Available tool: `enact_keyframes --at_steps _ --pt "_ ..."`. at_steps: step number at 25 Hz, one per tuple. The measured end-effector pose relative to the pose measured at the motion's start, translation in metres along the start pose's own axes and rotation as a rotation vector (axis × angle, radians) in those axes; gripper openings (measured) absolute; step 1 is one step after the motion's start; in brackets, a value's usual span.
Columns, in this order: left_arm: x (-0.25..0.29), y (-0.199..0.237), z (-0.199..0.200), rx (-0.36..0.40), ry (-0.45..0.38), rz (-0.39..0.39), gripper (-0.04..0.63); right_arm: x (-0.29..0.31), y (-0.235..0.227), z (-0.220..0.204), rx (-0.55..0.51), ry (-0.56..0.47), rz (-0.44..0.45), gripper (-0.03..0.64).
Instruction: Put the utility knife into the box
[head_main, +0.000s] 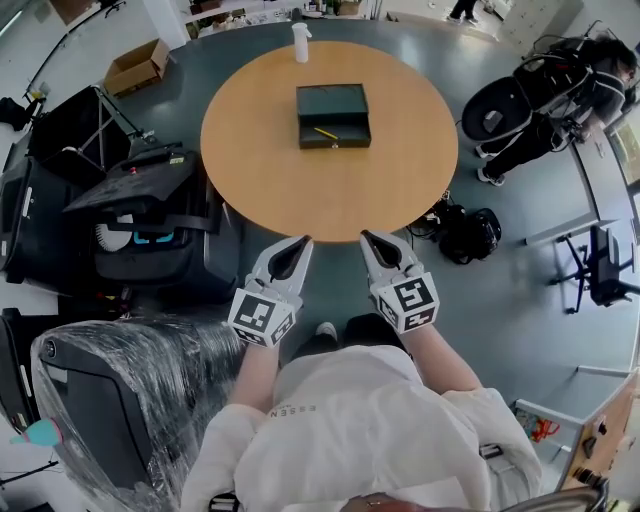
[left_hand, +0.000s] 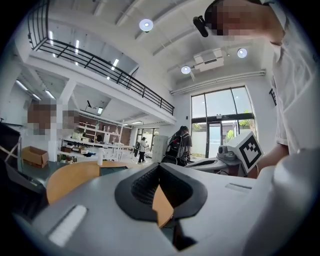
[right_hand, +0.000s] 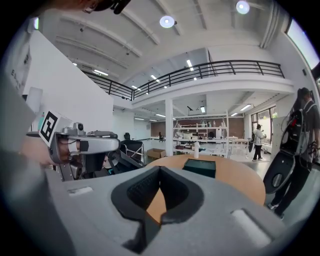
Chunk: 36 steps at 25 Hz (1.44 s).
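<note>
A dark green box (head_main: 333, 115) stands on the round wooden table (head_main: 270, 180), past its middle. A thin yellow utility knife (head_main: 326, 133) lies in the box's near half. My left gripper (head_main: 303, 242) and right gripper (head_main: 368, 238) hover side by side at the table's near edge, well short of the box. Both are shut with nothing between their jaws. In the left gripper view the left gripper (left_hand: 160, 165) points over the table (left_hand: 75, 177). From the right gripper (right_hand: 160, 168), the box (right_hand: 199, 167) shows ahead and a little right.
A white bottle (head_main: 301, 42) stands at the table's far edge. Left of the table are black equipment cases (head_main: 140, 200) and a plastic-wrapped chair (head_main: 120, 400). A black bag (head_main: 470, 235) lies on the floor at right. A person (head_main: 560, 100) stands beyond it.
</note>
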<state>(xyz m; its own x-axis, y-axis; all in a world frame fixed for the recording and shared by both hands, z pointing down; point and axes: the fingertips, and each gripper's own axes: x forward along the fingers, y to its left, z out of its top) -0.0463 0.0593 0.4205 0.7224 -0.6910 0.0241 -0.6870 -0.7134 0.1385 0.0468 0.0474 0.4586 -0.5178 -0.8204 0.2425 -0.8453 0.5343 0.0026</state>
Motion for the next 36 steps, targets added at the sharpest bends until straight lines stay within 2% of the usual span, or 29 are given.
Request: enact_keyframes --at_steps 14,30,36 --pt "-0.012 -0.014 0.0 0.002 -0.013 0.057 0.005 -0.007 0.017 0.005 -0.039 0.009 0.08 -0.008" --pt "-0.003 -0.027 -0.008 0.028 0.028 0.033 0.005 -0.015 0.01 -0.004 -0.033 0.025 0.061 -0.008" --pt "-0.006 -0.031 -0.012 0.014 0.034 0.023 0.005 -0.017 0.012 -0.008 -0.024 0.04 0.06 -0.008"
